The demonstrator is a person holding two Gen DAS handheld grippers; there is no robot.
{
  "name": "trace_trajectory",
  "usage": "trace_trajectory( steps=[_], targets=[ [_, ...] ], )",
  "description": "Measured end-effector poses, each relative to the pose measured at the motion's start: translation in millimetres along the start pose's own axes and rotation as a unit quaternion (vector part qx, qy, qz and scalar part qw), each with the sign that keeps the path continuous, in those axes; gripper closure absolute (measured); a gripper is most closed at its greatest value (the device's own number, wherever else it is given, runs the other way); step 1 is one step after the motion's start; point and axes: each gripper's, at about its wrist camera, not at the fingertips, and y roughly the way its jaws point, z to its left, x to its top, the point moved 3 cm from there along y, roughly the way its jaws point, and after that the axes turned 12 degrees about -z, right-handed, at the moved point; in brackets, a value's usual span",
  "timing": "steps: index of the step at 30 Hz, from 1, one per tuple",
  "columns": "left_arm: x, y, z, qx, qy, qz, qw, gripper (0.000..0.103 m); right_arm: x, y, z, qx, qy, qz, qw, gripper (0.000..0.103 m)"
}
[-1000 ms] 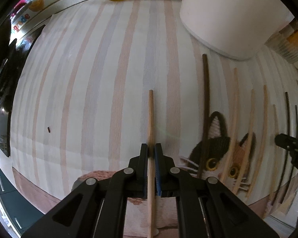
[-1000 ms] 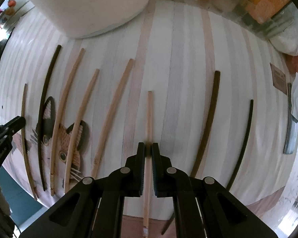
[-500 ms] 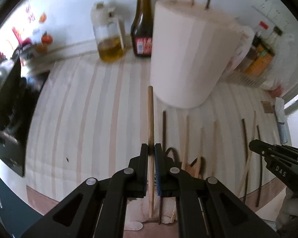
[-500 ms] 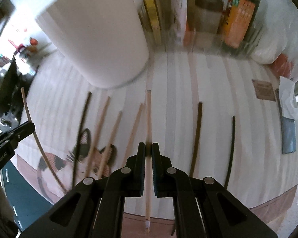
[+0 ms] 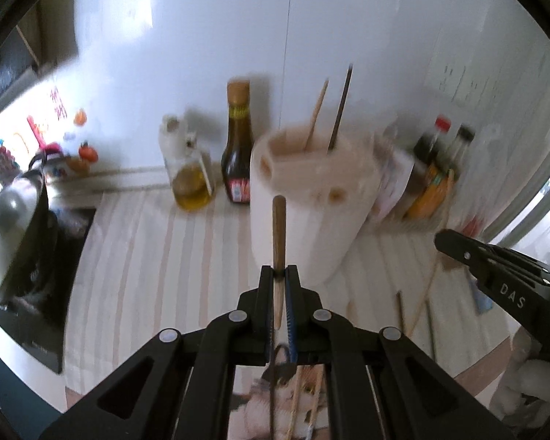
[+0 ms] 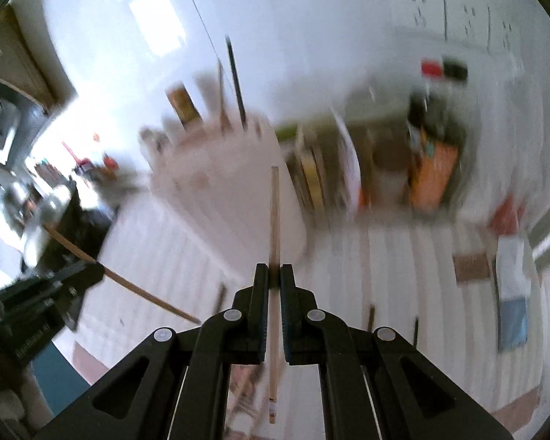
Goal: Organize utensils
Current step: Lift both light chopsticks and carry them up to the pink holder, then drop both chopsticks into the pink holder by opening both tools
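- The left gripper (image 5: 279, 269) has its jaws closed tight on a light wooden chopstick (image 5: 278, 227), clamped part-way along the shaft.
- That chopstick runs straight along the gripper's pointing line, long axis away from the camera. Its rounded far end stands in front of the white utensil holder (image 5: 311, 216); its near end passes back under the jaws.
- The right gripper (image 6: 274, 269) is likewise pinched shut on a pale chopstick (image 6: 274, 220).
- This stick also lies along the fingers, far tip toward the holder (image 6: 223, 190). Its near end hangs below the jaws and bears a small band near the tip.
- Both held sticks are raised clear of the striped cloth (image 5: 157, 256).
- Seen from the right wrist, the left gripper's stick slants from upper left to lower right.
- Two chopsticks, one light (image 5: 317, 113) and one dark (image 5: 341, 108), stand upright in the holder, leaning slightly.
- More chopsticks (image 5: 418, 304), pale and dark, lie on the cloth near the holder's right side, with others over a cat picture (image 5: 289, 396) at the near edge.
- The letters "DAS" show on the right gripper's body in the left wrist view.
- A dark sauce bottle (image 5: 237, 146) with a red label stands left of the holder; its print is too blurred to read.
- An oil bottle (image 5: 189, 168) stands left of that.
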Motion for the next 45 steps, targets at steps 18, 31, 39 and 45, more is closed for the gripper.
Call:
trace_trajectory(
  steps=[18, 31, 39, 45],
  targets=[
    [174, -24, 8, -0.032, -0.029, -0.111, 0.9928, 0.099, 207, -24, 52, 0.033, -0.021, -0.159, 0.987, 0.097],
    [165, 78, 16, -0.011, -0.019, -0.025, 0.9995, 0.099, 224, 67, 58, 0.026, -0.024, -0.194, 0.98, 0.097],
    [154, 101, 20, -0.018, -0.036, 0.014, 0.9991, 0.097, 204, 102, 62, 0.023, -0.037, -0.177, 0.983, 0.097],
    [159, 88, 26, 0.0, -0.05, 0.004, 0.9988, 0.04, 188, 114, 56, 0.041, -0.024, -0.12, 0.992, 0.08]
  ],
)
